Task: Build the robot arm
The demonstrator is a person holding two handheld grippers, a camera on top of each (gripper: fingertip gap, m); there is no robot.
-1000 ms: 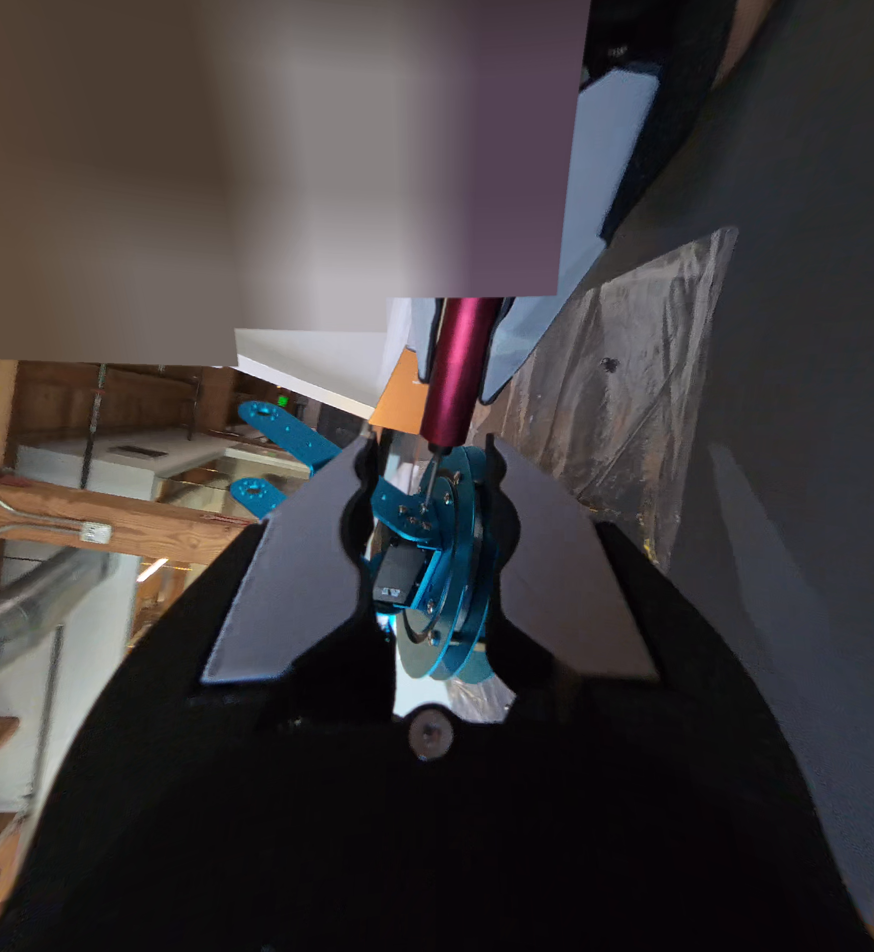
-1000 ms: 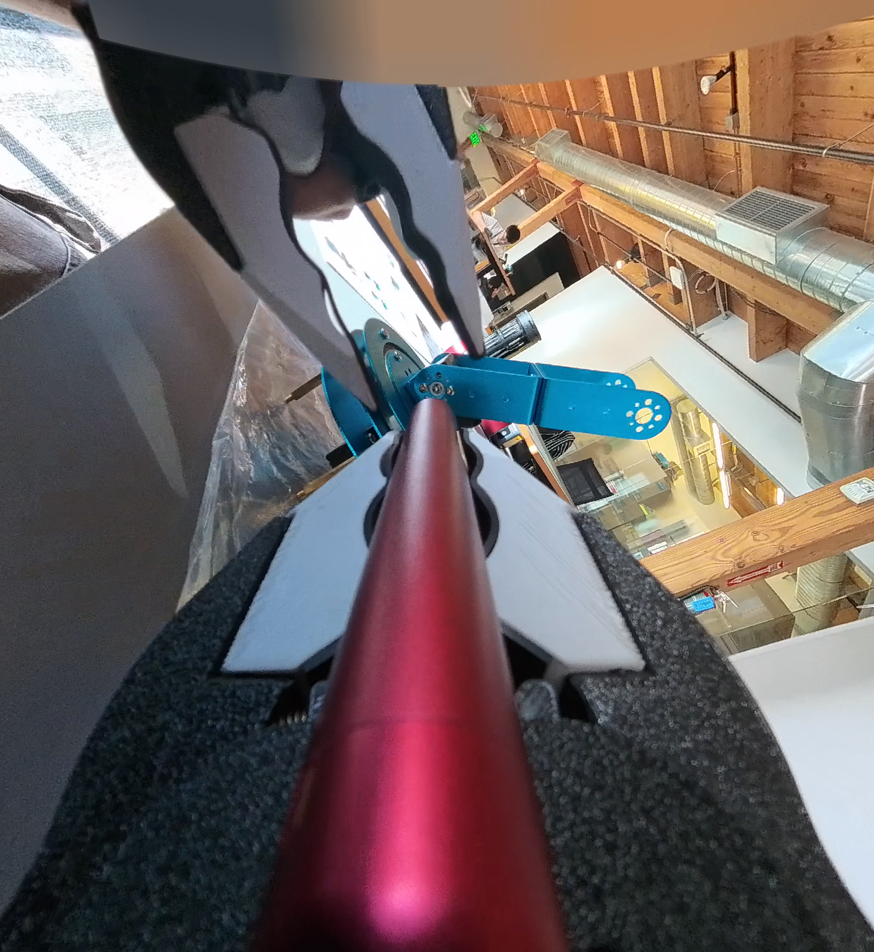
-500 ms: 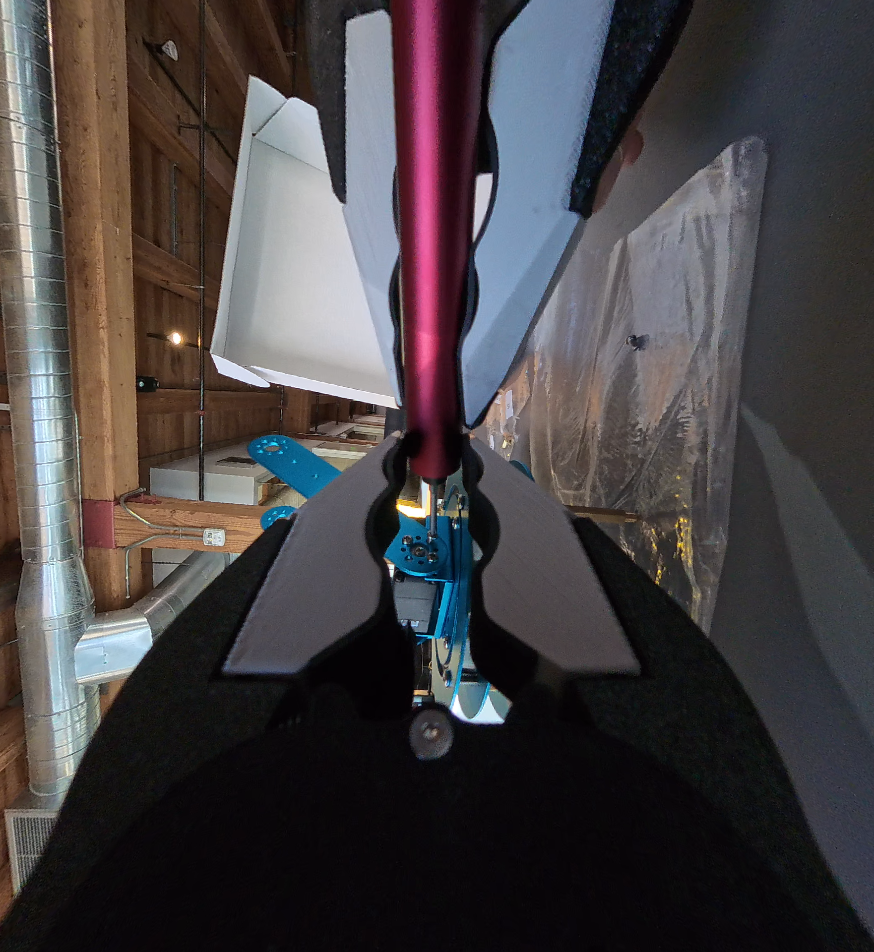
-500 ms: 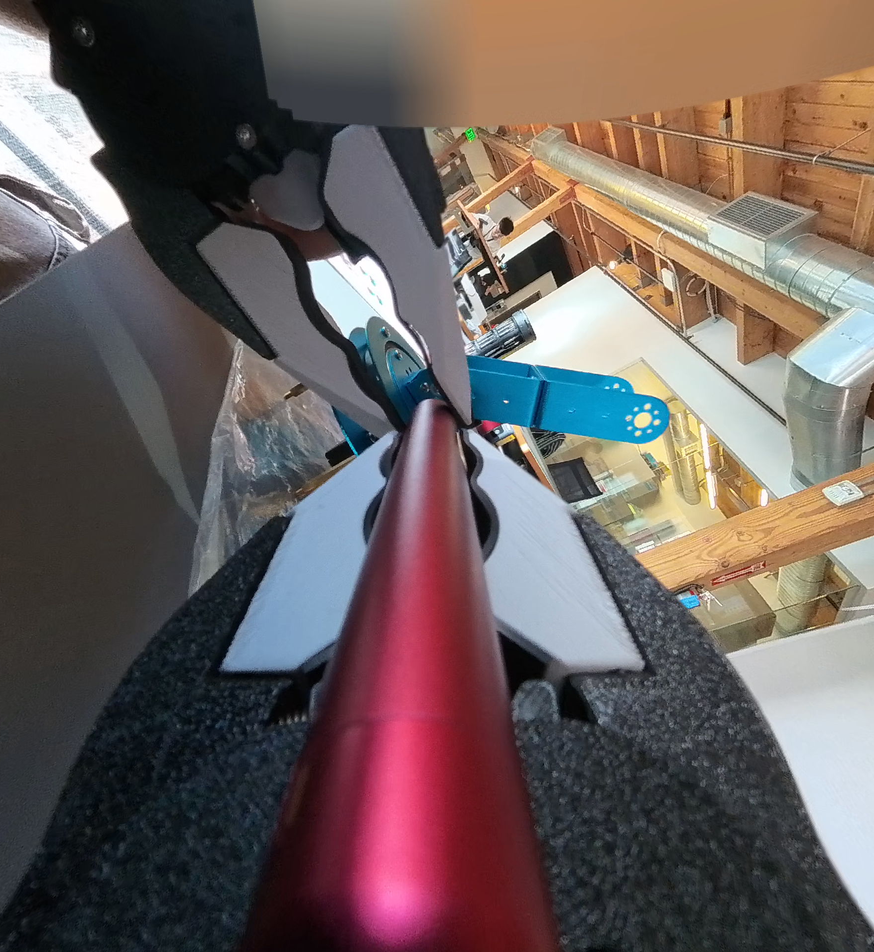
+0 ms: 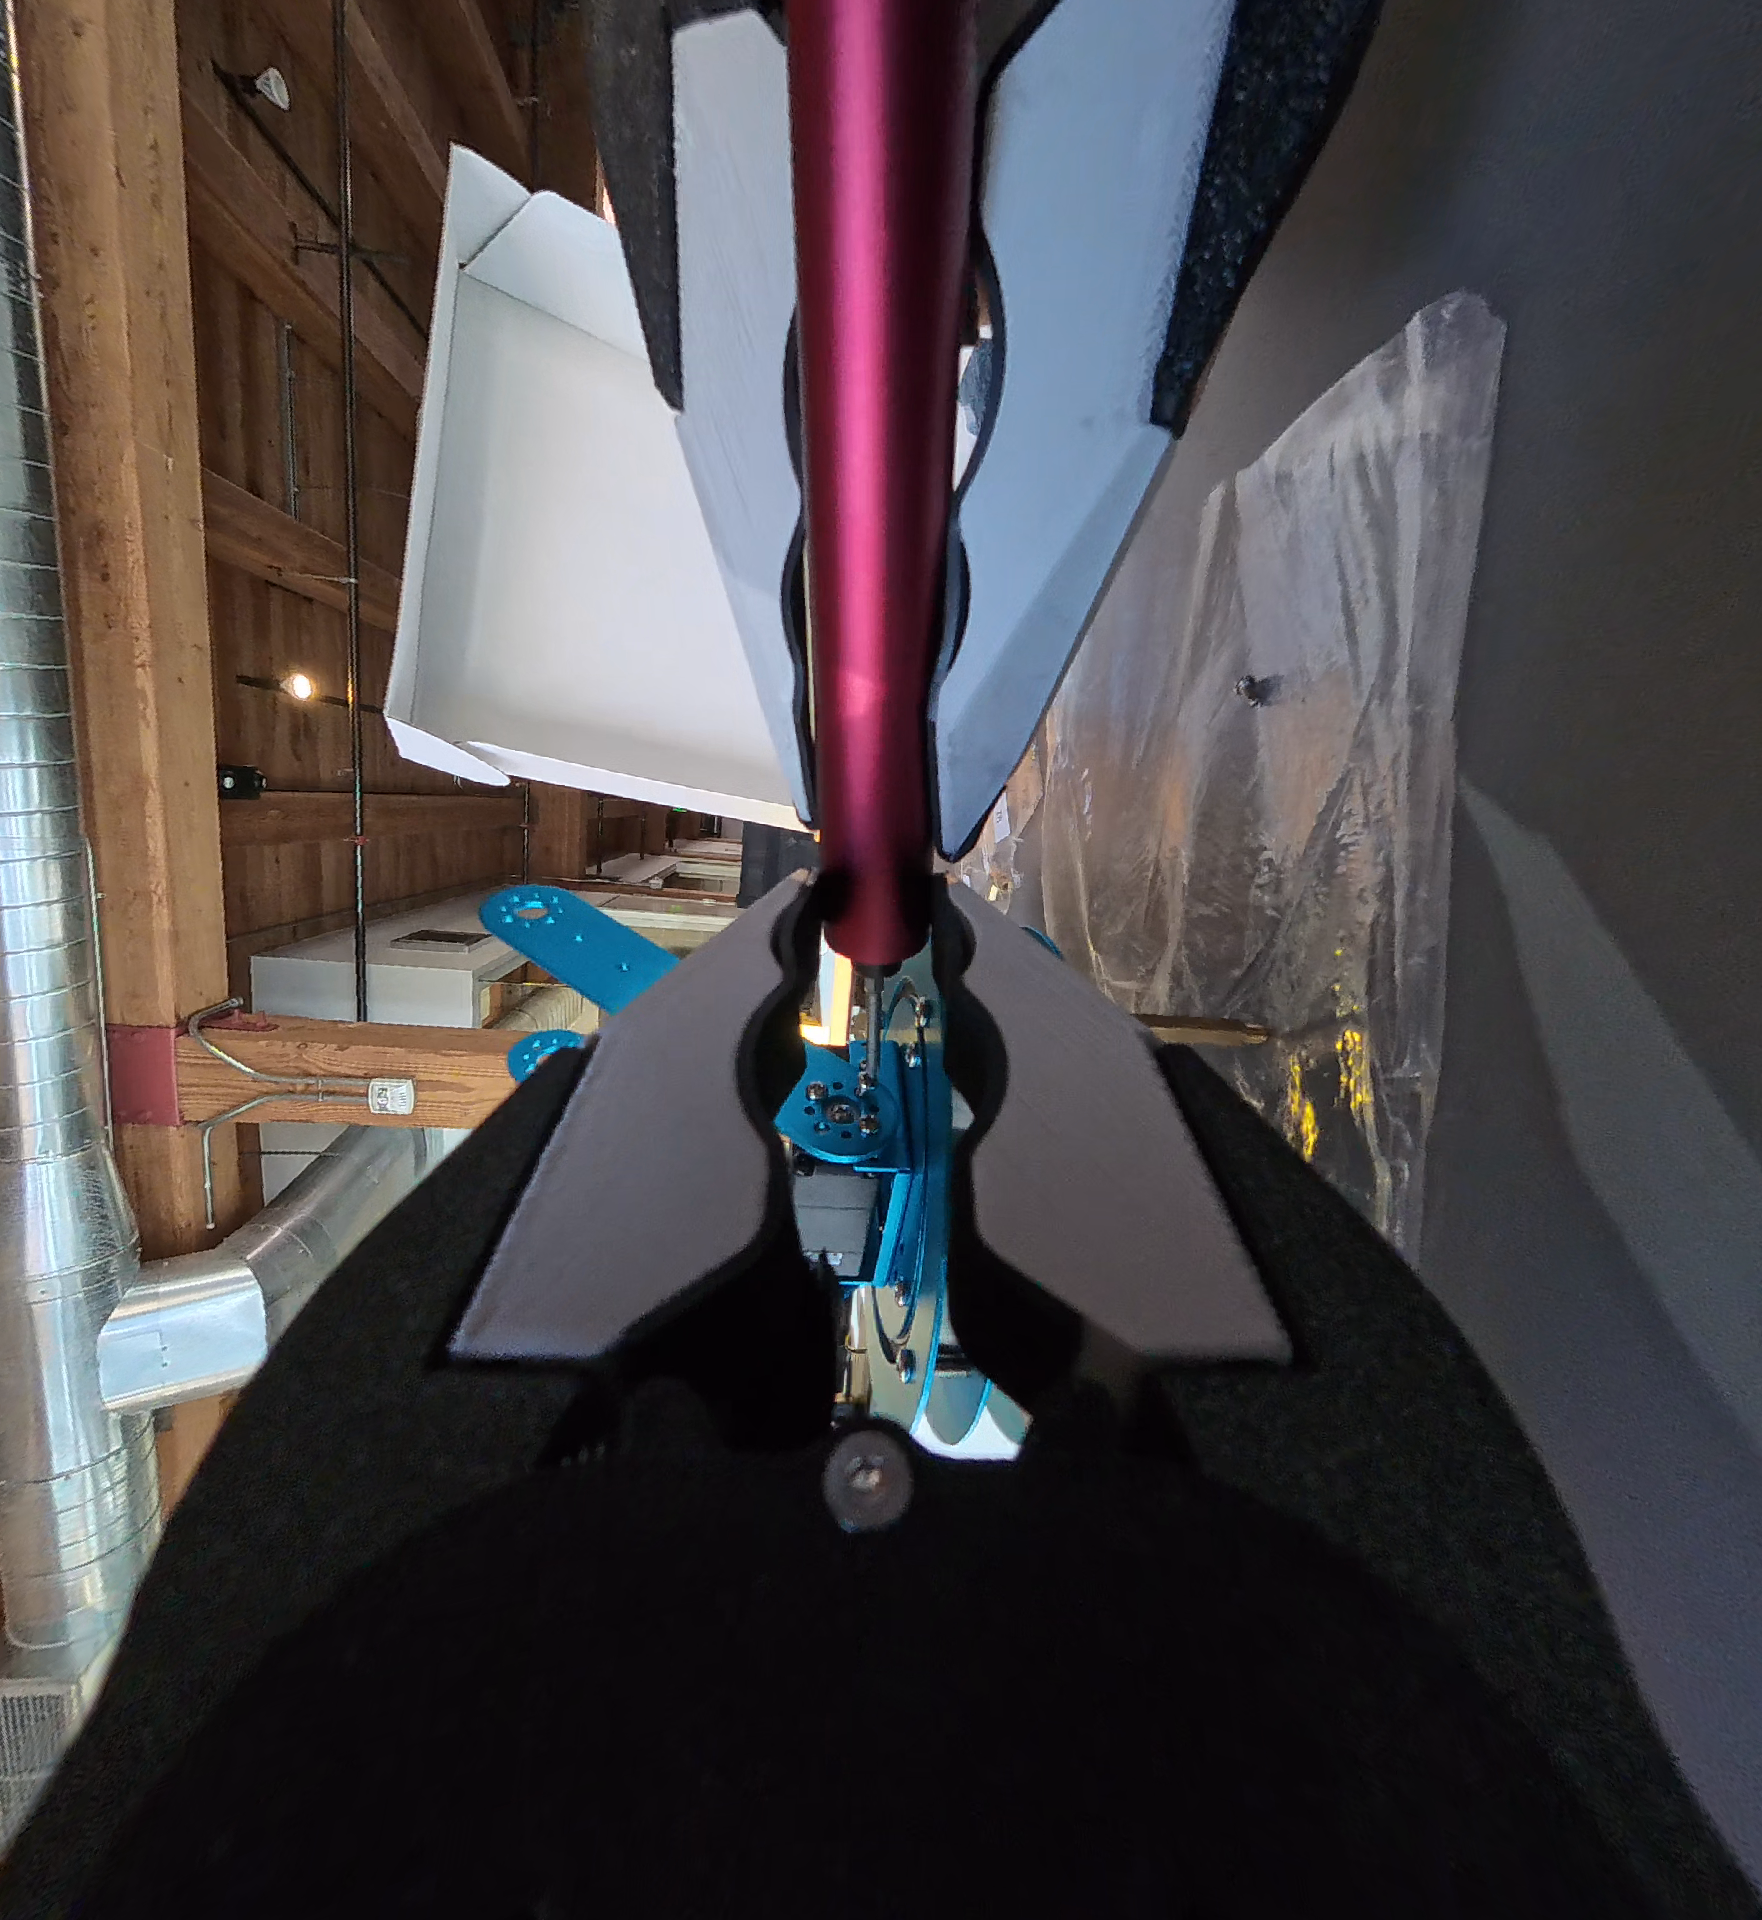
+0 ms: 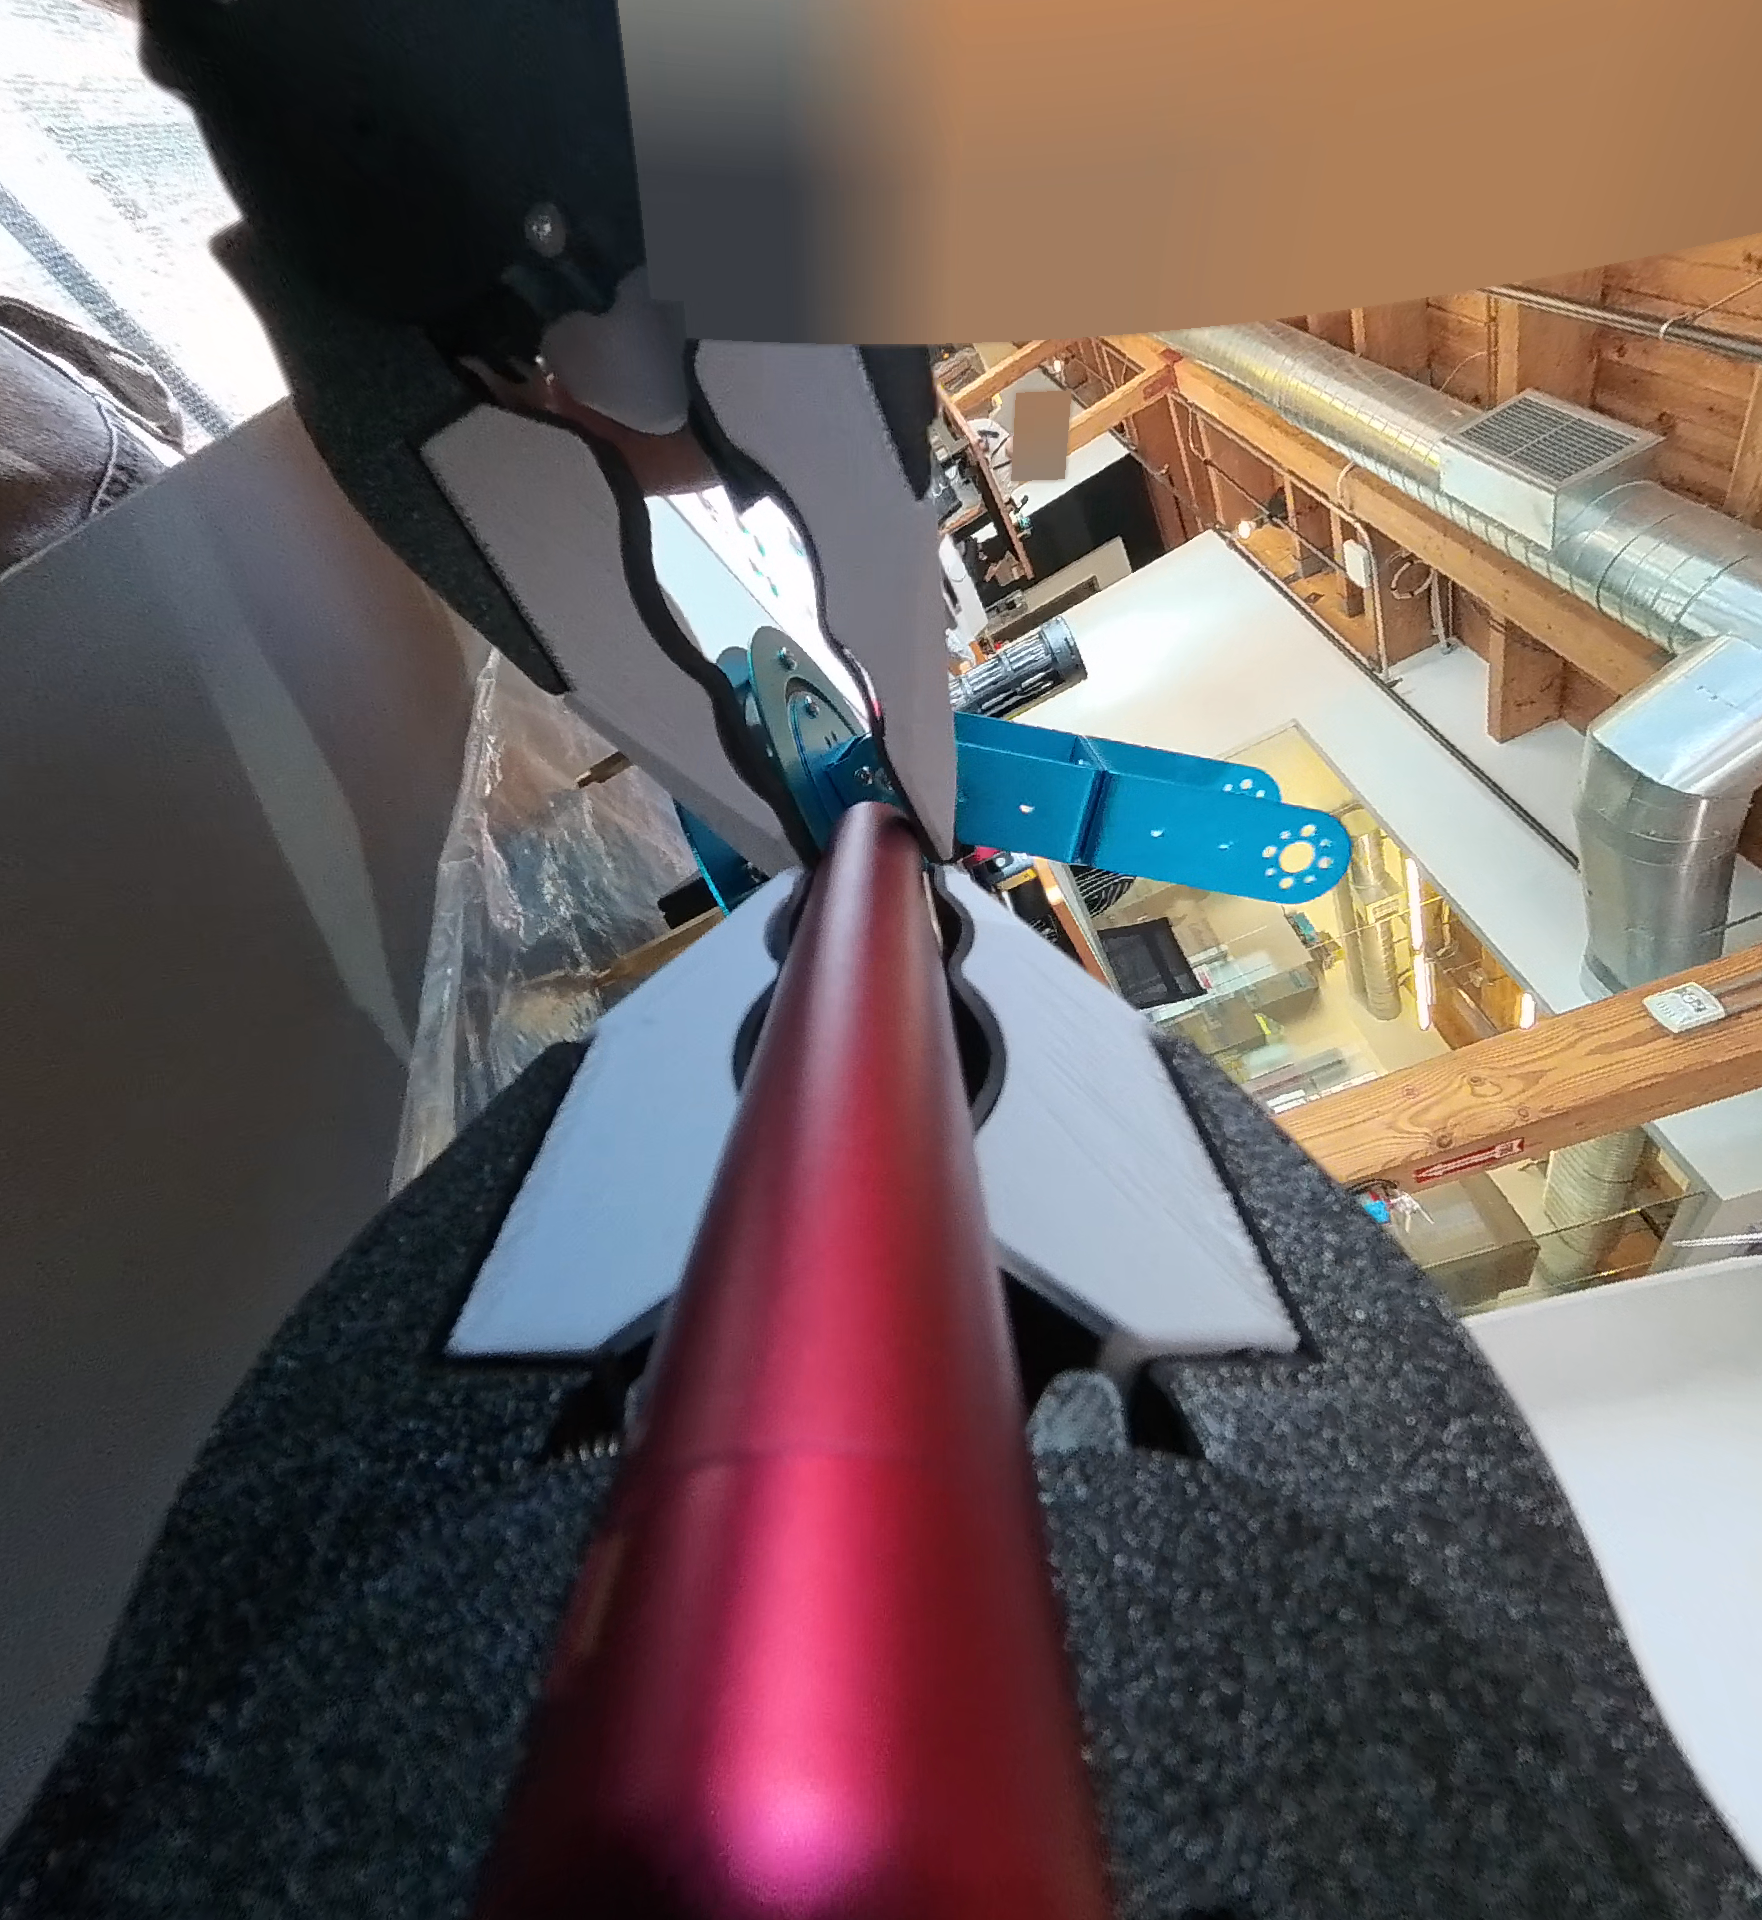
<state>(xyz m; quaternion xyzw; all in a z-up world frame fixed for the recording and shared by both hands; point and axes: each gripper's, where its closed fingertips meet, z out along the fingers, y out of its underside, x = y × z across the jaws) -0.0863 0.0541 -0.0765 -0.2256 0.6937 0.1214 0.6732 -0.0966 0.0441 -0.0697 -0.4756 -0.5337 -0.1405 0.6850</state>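
Note:
My left gripper (image 5: pixel 872 904) is shut on a blue metal bracket assembly (image 5: pixel 856 1122) with round plates and a black servo, held between its fingers. My right gripper (image 6: pixel 866 883) is shut on a red-handled screwdriver (image 6: pixel 835 1351). In the left wrist view the screwdriver (image 5: pixel 877 520) comes straight down from the right gripper (image 5: pixel 877 821), and its thin bit (image 5: pixel 869 1029) rests on a screw in the bracket's round hub. In the right wrist view the left gripper (image 6: pixel 861 831) faces me tip to tip, and the bracket's long blue arm (image 6: pixel 1116 810) sticks out to the right.
An open white cardboard box (image 5: pixel 565 520) stands behind the grippers. A clear plastic bag (image 5: pixel 1272 779) with small parts lies on the grey table (image 5: pixel 1635 623), which fills the right side. Silver ducts (image 5: pixel 4 727) and wooden beams lie beyond. A person's sleeve (image 6: pixel 15 416) shows at upper left. My two grippers' fingertips are within a few centimetres of each other.
The left wrist view has swung round, so the screwdriver now runs straight down the middle. The two grippers have closed in tip to tip. The bit stays on the bracket's hub.

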